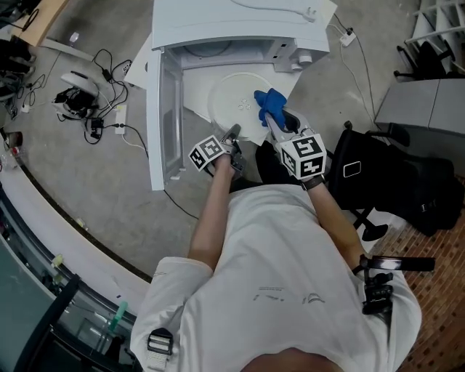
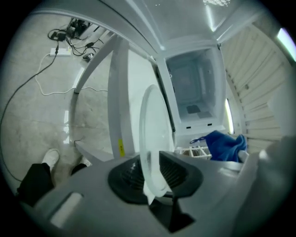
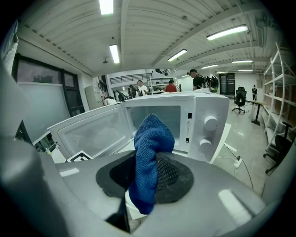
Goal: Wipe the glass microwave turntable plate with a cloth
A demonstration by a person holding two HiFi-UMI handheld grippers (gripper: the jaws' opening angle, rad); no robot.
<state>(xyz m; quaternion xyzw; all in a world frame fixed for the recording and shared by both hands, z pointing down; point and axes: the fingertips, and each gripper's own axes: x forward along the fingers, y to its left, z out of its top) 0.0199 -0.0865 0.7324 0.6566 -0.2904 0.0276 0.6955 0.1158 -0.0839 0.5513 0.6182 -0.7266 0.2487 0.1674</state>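
**A:** Claw states to be entered?

**B:** The left claw is recorded as closed on the near rim of the glass plate. In the left gripper view the rim is seen pinched between the pads of that claw, and the plate is seen edge-on at frame centre, running straight away from it. The right claw is recorded as clamped on the blue cloth. In the right gripper view a fold of the cloth is seen standing up out of the jaws of that claw.

**A:** Position of the plate?

**B:** In the head view it is held out in front of the open microwave, at upper centre of frame, outside the cavity. The door is swung out at the left.

**A:** Relation governing the wipe?

**B:** The cloth is placed at the plate's right-hand edge, with the rest of the disc lying to its left. Contact cannot be confirmed from any view. The right claw is the nearer one to the glass face, so a sweep leftward across the disc is judged to be required, with the left claw's grip kept firm against slipping.

**A:** Containers?

**B:** The microwave cavity appears empty in the left gripper view. In the right gripper view it is partly hidden by the cloth.
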